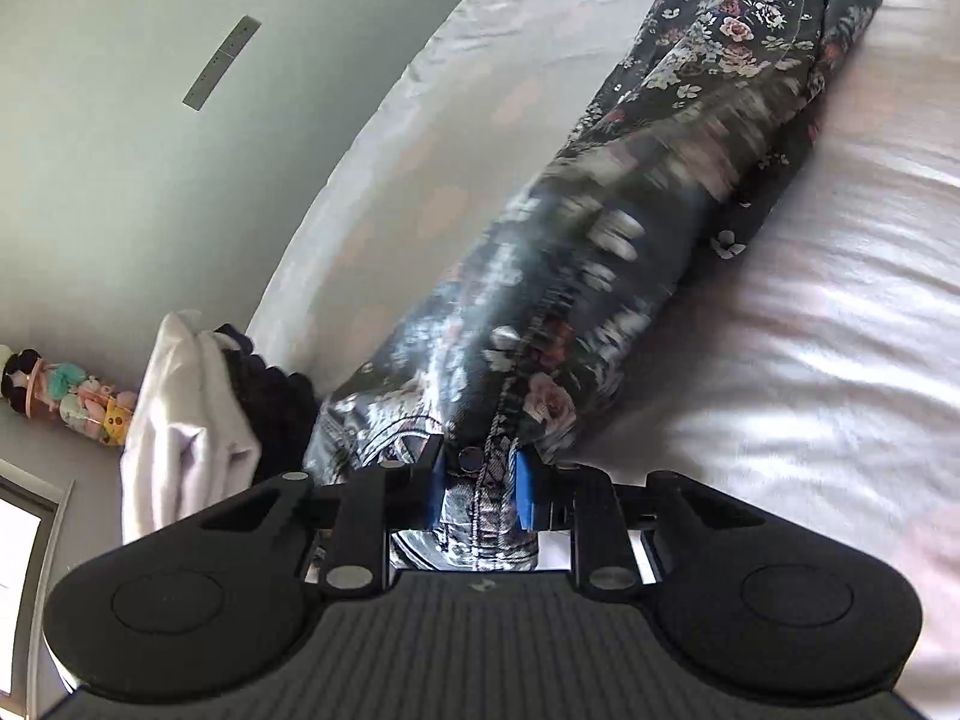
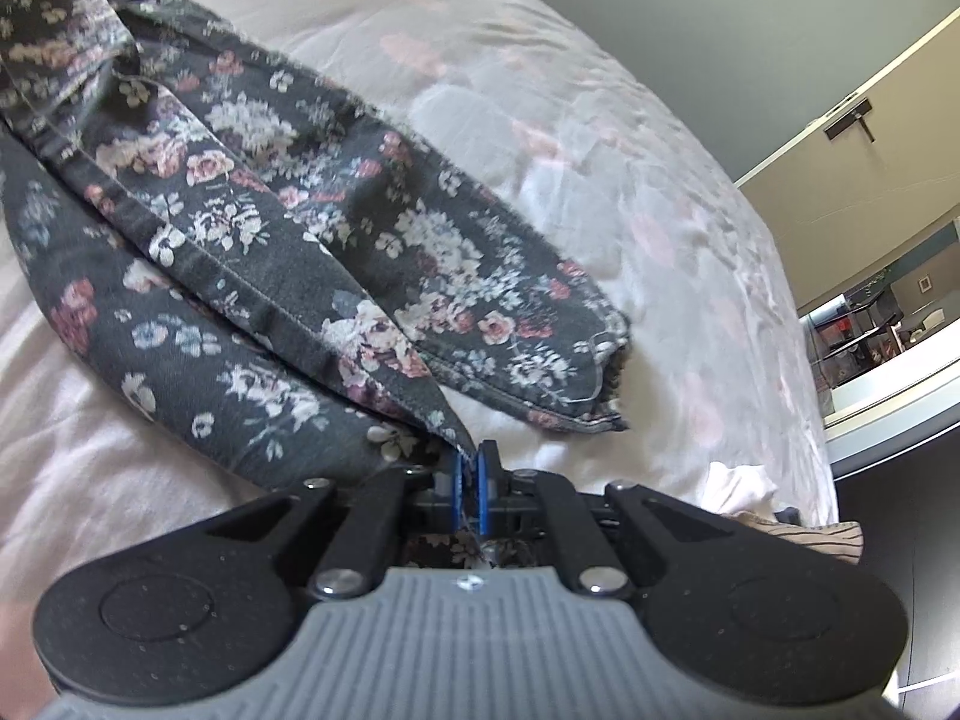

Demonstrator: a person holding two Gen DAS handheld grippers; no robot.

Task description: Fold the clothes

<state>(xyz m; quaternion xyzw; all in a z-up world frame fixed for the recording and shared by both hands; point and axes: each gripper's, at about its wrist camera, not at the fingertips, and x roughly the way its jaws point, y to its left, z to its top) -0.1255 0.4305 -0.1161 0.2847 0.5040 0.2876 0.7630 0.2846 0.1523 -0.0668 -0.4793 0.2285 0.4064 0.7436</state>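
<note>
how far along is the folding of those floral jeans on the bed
Early. Done: the floral jeans lie lengthwise on the bed, legs roughly together. In hand: the left claw pinches the waistband by the button, and the right claw is shut on a leg edge near the hem. Left: no cross fold shows yet, and a white garment lies unfolded at the bed's edge.

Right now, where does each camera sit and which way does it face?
Left wrist: on the left tool, looking along the floral pants up the bed; its pads clamp the waistband.
Right wrist: on the right tool, looking down across the bed; pads pinch a pant-leg edge.
Shared: the same floral pants and bed.
</note>
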